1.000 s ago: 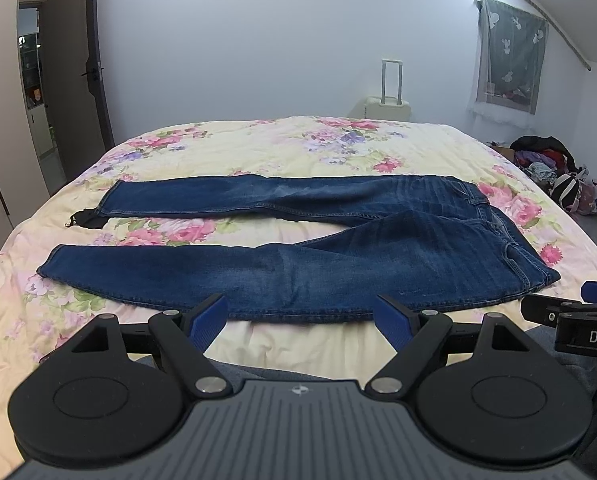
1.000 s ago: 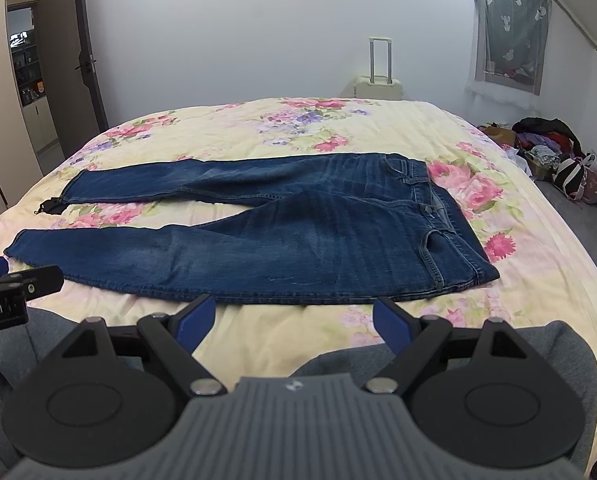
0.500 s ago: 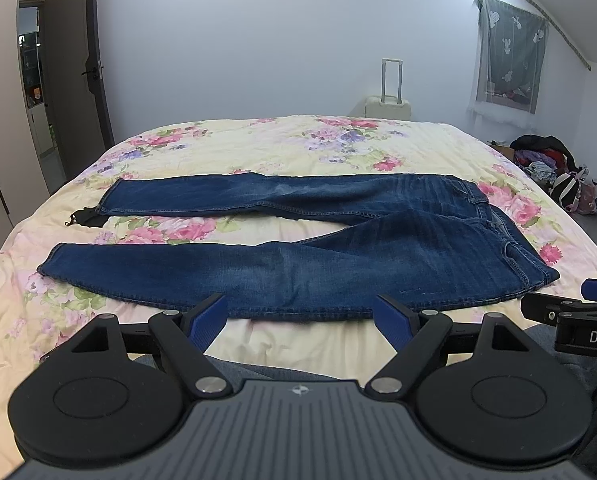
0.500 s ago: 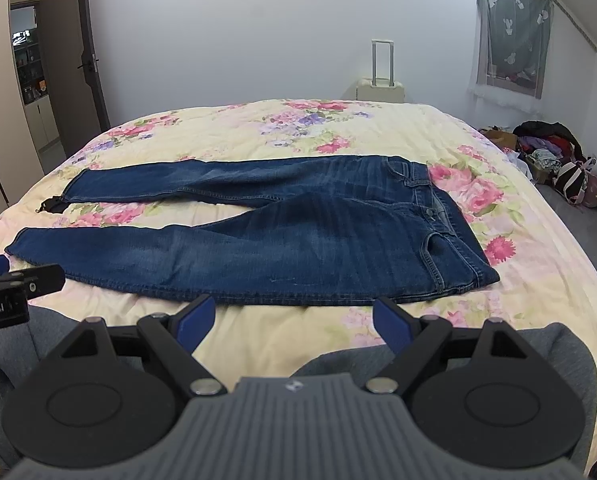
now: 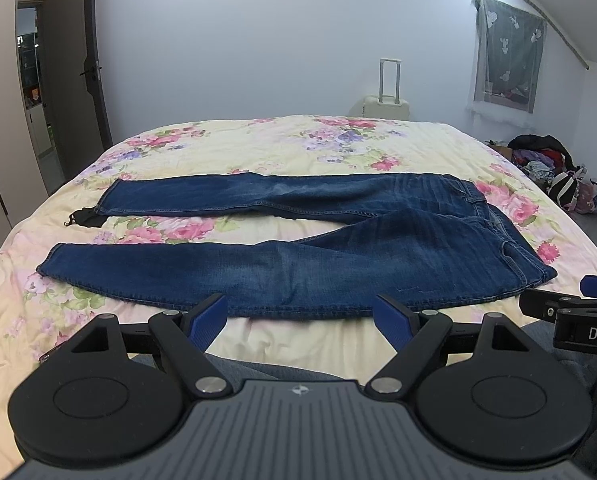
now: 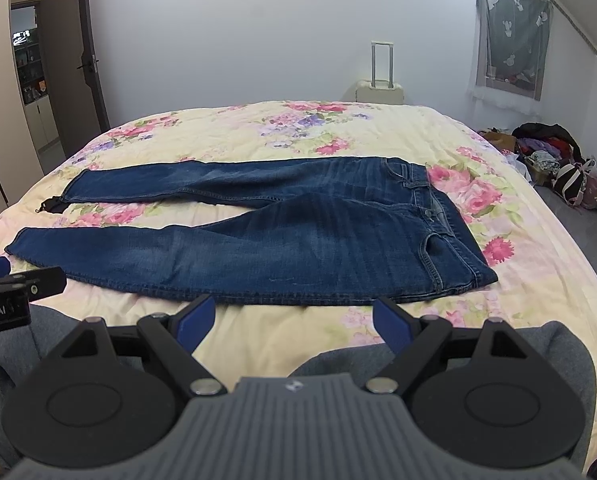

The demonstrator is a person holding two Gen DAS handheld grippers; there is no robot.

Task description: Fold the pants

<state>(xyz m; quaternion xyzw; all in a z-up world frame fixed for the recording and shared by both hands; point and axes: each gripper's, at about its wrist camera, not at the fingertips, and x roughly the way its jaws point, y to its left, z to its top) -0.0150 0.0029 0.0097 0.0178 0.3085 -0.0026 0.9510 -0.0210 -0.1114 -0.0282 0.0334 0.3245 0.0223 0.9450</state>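
Observation:
Blue jeans (image 5: 338, 256) lie spread flat on the floral bed (image 5: 282, 148), waistband to the right, both legs running left and apart. They also show in the right wrist view (image 6: 298, 236). My left gripper (image 5: 300, 316) is open and empty, hovering just in front of the near leg's lower edge. My right gripper (image 6: 294, 316) is open and empty, in front of the seat of the jeans. Each gripper's tip peeks into the other's view: the right one (image 5: 570, 308) and the left one (image 6: 22, 284).
A cream suitcase (image 5: 386, 100) stands behind the bed. A clothes pile and bags (image 5: 554, 172) lie on the floor at right. An open door (image 5: 74, 76) is at left. A small black item (image 5: 84, 218) lies by the far leg's cuff. Grey cloth (image 6: 438, 352) is below the grippers.
Both grippers have drifted very slightly; the jeans sit a touch lower and nearer in the views. Nothing was grasped or released.

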